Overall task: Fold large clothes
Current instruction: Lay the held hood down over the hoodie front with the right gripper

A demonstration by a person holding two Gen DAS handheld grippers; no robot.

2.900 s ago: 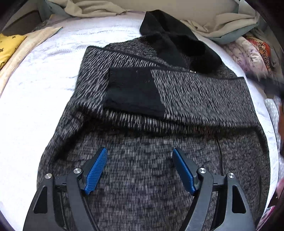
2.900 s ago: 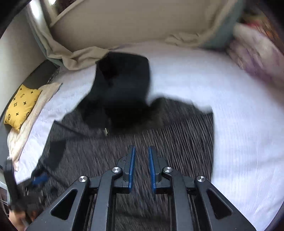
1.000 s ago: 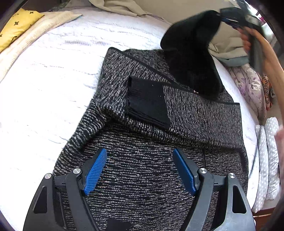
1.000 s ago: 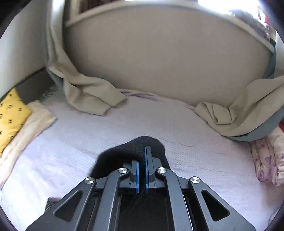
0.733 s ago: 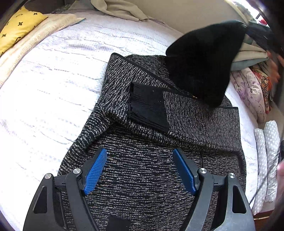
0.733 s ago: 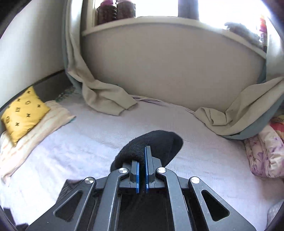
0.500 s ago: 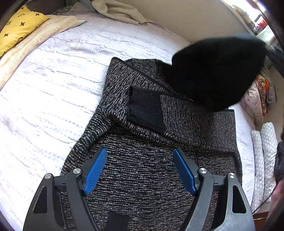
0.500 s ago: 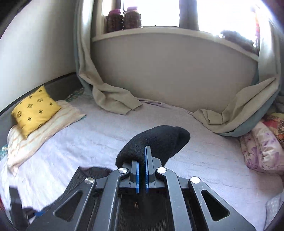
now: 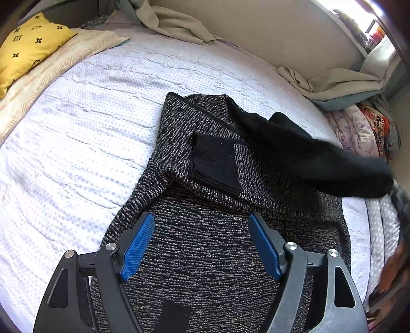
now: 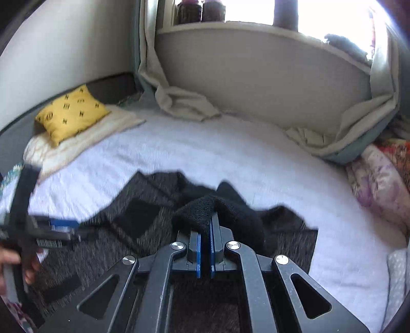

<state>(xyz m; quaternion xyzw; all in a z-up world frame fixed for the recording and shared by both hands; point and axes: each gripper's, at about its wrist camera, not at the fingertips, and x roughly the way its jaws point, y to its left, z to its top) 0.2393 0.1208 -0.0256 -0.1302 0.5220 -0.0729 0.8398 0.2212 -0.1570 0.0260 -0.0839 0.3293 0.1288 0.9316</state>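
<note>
A large grey-and-black speckled knit garment (image 9: pixel 205 251) lies spread on the white bedspread (image 9: pixel 77 128). One sleeve is folded across its chest, ending in a black cuff (image 9: pixel 215 161). Its black fleece hood (image 9: pixel 320 158) is stretched from the neck out to the right, off the bed surface. In the right wrist view my right gripper (image 10: pixel 205 228) is shut on a fold of that hood (image 10: pixel 202 207). My left gripper (image 9: pixel 200 216) hovers open over the garment's lower body with nothing between its blue pads. It also shows blurred at the left as the left gripper (image 10: pixel 59 230), held by a hand.
A yellow patterned pillow (image 9: pixel 28 48) on a cream towel lies at the far left corner. Beige curtain cloth (image 9: pixel 174 23) drapes onto the bed's far edge below a window wall. Floral bedding (image 9: pixel 356 130) is piled along the right side.
My right gripper has carried the black hood from high over the far end of the bed across to the right and lower. The left gripper has risen a little and stays open.
</note>
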